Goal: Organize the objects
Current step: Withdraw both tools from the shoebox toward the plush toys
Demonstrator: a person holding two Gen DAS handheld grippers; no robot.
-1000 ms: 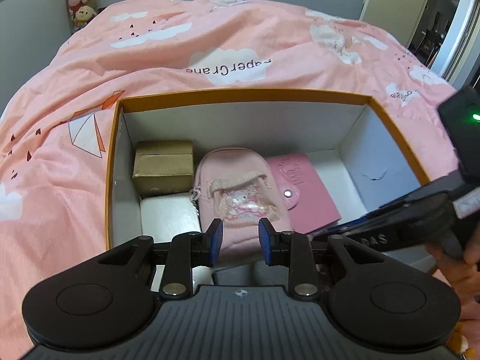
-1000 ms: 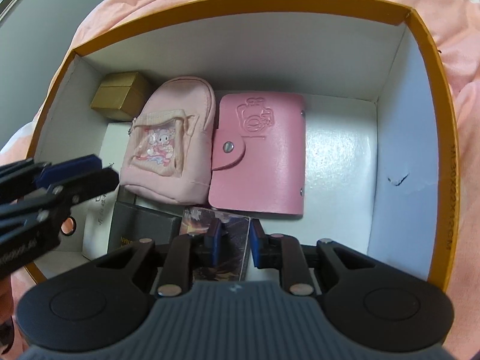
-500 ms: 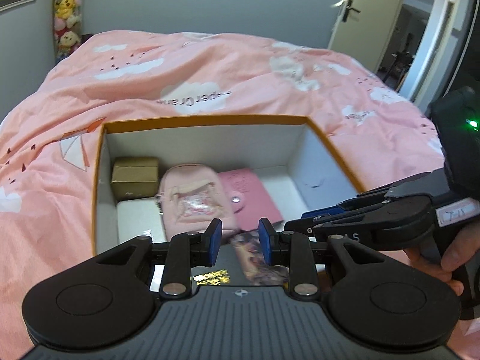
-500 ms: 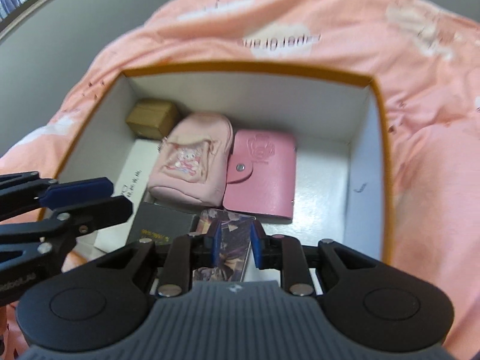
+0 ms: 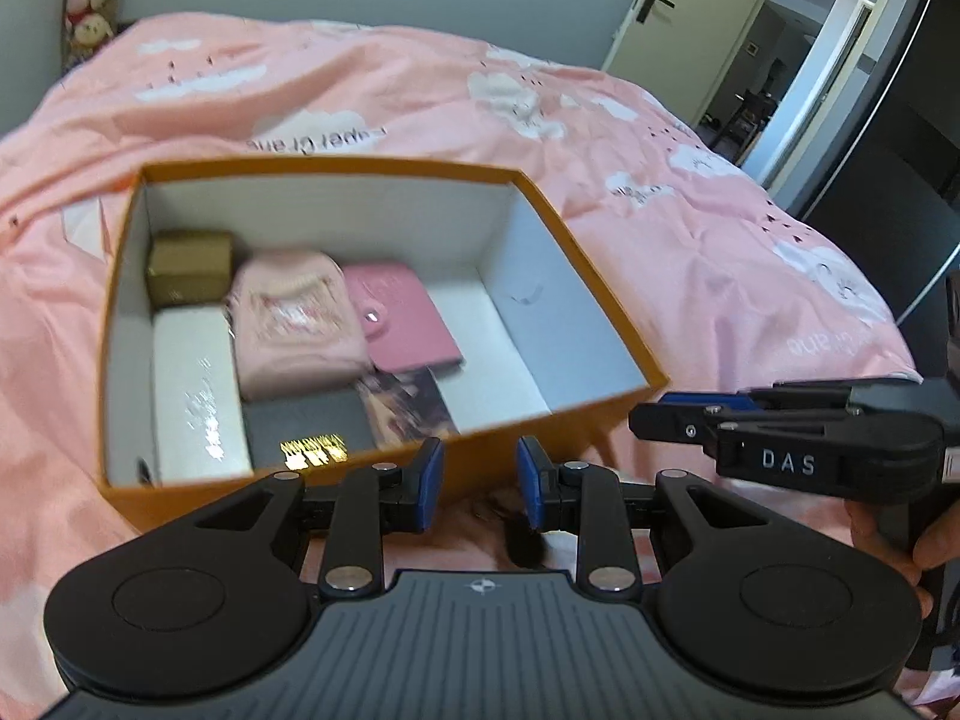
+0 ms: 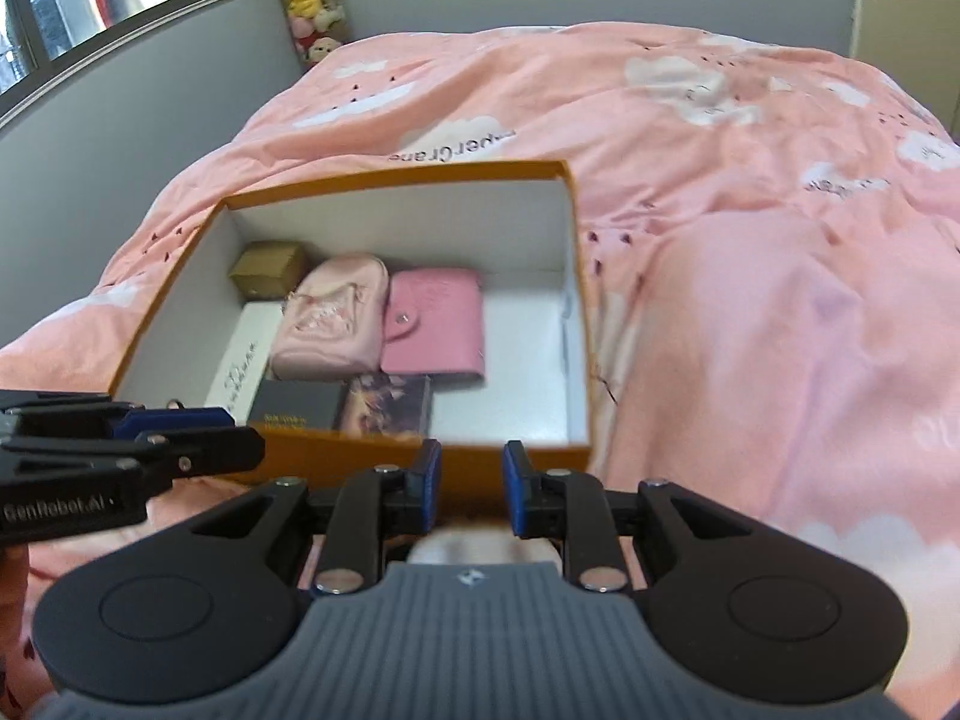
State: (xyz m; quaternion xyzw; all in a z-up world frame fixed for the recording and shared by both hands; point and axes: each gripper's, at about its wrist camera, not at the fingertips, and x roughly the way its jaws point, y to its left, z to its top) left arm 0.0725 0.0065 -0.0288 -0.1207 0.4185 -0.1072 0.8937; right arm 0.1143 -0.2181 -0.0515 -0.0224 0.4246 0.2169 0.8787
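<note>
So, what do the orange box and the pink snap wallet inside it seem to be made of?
Orange box: probably cardboard, matte; thin stiff walls, white inside, a small tear in one wall. Pink snap wallet: looks like faux leather, smooth, slight sheen, metal snap; real leather cannot be excluded.

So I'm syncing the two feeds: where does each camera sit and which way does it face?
Left wrist: on the left gripper, looking down at the orange box on the bed; the right gripper and a hand show at right.
Right wrist: on the right gripper, facing the same box; the left gripper shows at left.
Shared: box, pink wallet.
</note>
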